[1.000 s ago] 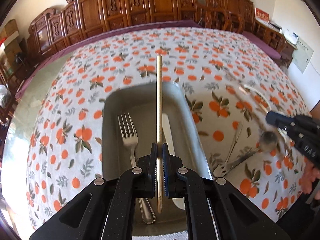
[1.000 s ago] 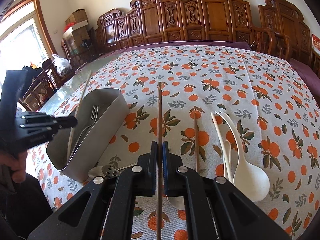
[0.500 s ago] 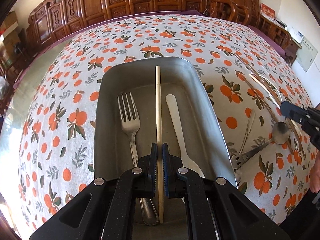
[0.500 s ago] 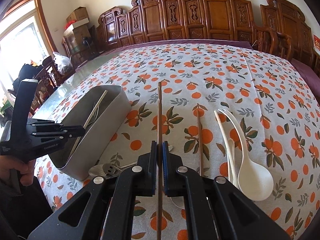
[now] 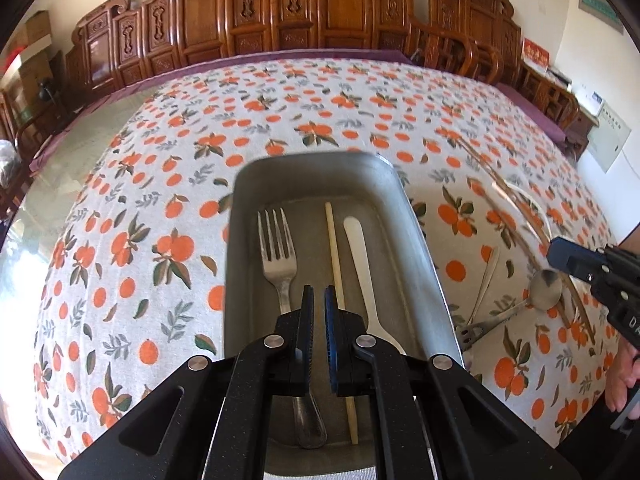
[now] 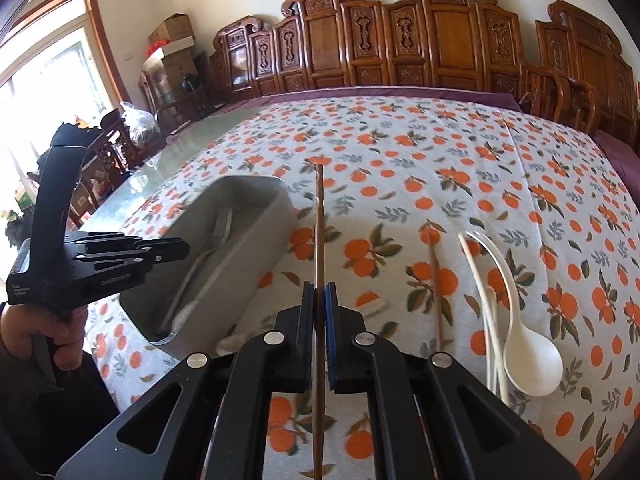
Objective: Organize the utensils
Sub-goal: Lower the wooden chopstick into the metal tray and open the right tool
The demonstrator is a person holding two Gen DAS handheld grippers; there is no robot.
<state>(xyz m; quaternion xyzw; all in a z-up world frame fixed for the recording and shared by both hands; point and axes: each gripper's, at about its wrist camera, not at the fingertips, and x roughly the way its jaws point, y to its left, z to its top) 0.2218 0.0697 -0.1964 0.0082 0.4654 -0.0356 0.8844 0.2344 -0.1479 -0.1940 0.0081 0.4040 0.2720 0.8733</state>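
Hovered over the near end of the metal tray (image 5: 416, 264) with the left gripper (image 5: 319, 300), jaws a sliver apart and empty. Showed, on the tray floor, a steel fork (image 5: 278, 264) toward the tray's left wall, a pale chopstick (image 5: 335, 272) down the middle, and a white flat-handled utensil (image 5: 360, 264) toward the right wall, all lengthwise and side by side.

Held, just right of the tray, the right gripper (image 6: 319, 296) above the orange-print tablecloth (image 6: 400, 152), jaws pressed tight on a brown chopstick (image 6: 319, 220) pointing away along the tray's long side. Left further right of the tray, flat on the cloth: a second brown chopstick (image 6: 435, 280), then a white soup spoon (image 6: 528, 360) beside thin pale sticks.

Judged the brown chopstick light, stiff, smooth and prone to pivoting in a narrow pinch; best gripped near mid-length and lowered parallel to the pale one. Looked about half sorted.
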